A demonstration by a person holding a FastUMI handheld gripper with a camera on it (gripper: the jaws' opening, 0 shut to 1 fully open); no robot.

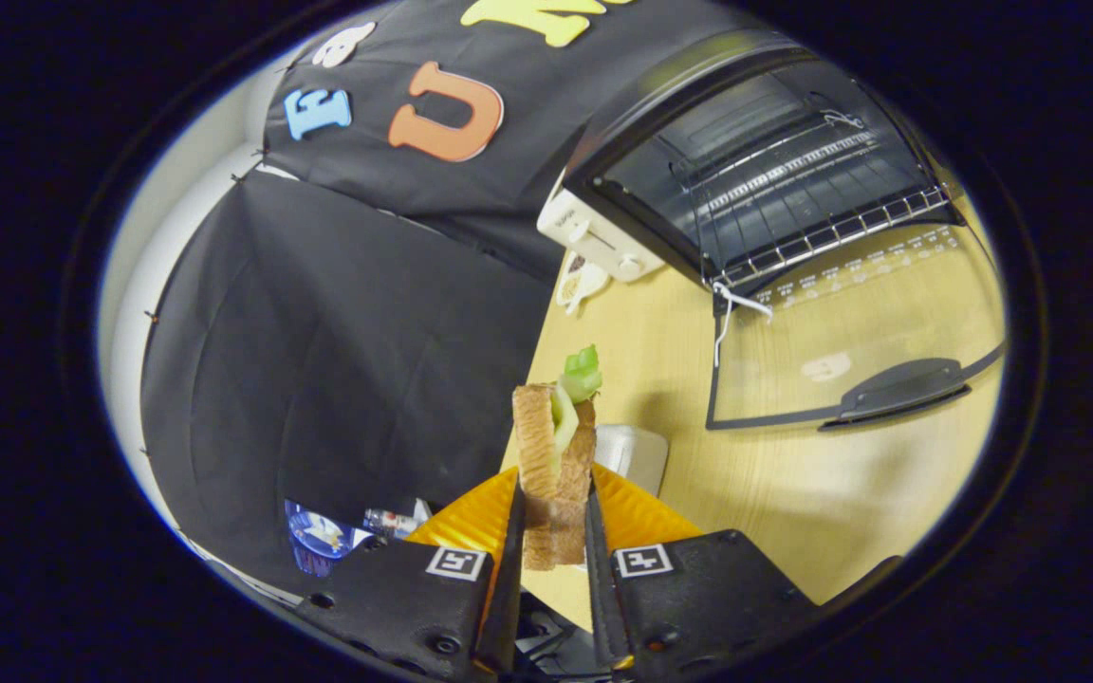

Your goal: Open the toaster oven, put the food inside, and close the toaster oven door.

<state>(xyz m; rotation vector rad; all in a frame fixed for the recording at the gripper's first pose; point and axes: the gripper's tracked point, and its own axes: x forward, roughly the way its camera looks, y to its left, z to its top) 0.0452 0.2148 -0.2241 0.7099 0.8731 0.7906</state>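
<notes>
My gripper (554,531) is shut on a toy sandwich (554,446), two brown bread slices with green lettuce sticking out of the top, held upright between both fingers and lifted above the wooden table (822,493). Beyond the fingers and to the right stands the toaster oven (746,180), its glass door (850,341) folded down flat on the table with the dark handle toward me. The wire rack (831,232) inside the dark cavity is bare. The oven's white control panel (599,237) with its knobs faces the sandwich side.
An orange ribbed plate (637,517) lies under the fingers, with a white block (637,455) just behind it. A small pale sticker (580,280) lies by the oven's panel. The table's left edge drops off beside the sandwich, with plastic items (338,531) lower down.
</notes>
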